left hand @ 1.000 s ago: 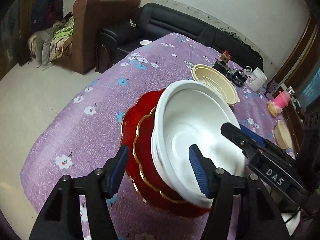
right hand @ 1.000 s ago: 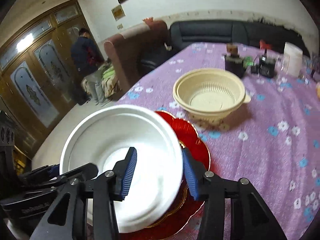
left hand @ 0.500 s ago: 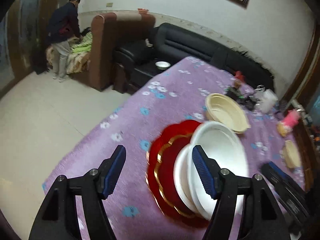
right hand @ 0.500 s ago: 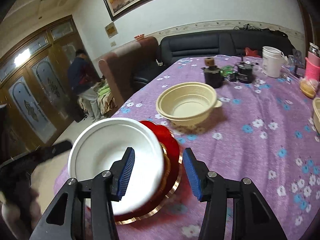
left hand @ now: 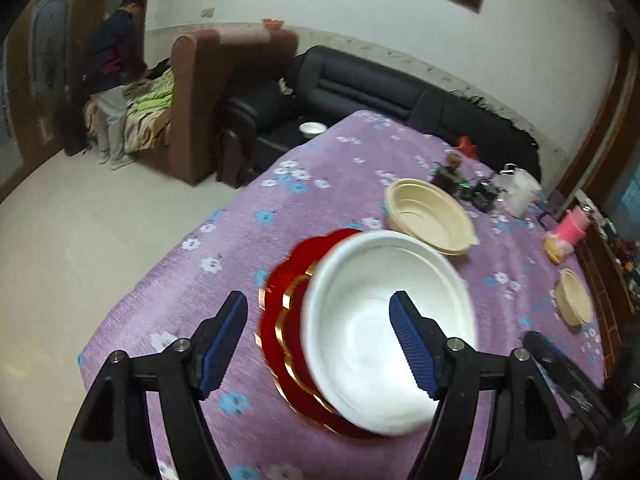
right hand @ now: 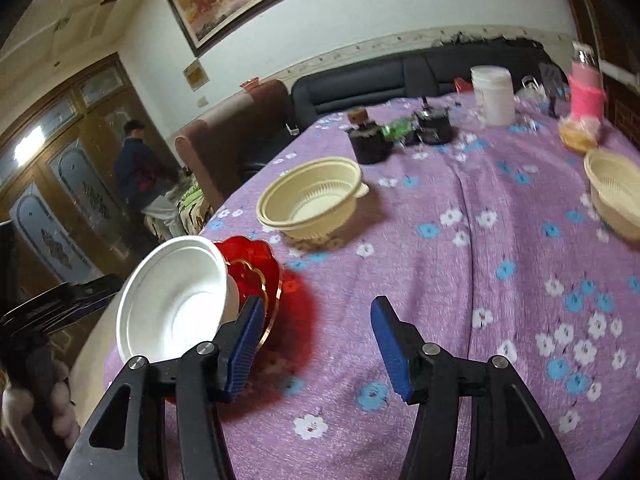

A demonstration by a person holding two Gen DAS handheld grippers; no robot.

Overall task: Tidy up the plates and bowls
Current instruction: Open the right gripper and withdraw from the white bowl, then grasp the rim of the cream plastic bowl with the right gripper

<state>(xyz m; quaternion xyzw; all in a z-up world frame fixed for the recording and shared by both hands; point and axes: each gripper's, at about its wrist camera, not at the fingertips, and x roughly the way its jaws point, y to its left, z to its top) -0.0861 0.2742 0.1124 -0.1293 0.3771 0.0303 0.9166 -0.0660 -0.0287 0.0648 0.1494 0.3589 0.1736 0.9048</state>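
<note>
Since the white bowl (left hand: pixel 384 324) is already sitting on the red gold-rimmed plates (left hand: pixel 280 320), it looks to me like the stacking step is basically done and both hands are letting go; the left gripper (left hand: pixel 318 340) has its jaws opening, spread with the bowl's near rim showing between them but no pad touching it as far as I can see; the right gripper (right hand: pixel 316 344) is opening too, with nothing between its jaws but purple cloth, the white bowl just off its left finger.

Next move, my guess: go for the cream bowl (right hand: pixel 312 200), which sits beyond the white bowl toward the sofa side, well apart from it and upright; that calls for a spread gripper coming down over its rim; there's a second cream bowl (right hand: pixel 616 196) far off to the right of the white bowl.

Room-wise: the white bowl's stack sits pretty close to the desk (right hand: pixel 480 280) edge on the floor side, so nudging it that way seems risky; the open cloth to the right of the white bowl is wide and bare; jars and a pink bottle (right hand: pixel 586 88) crowd the far end.
</note>
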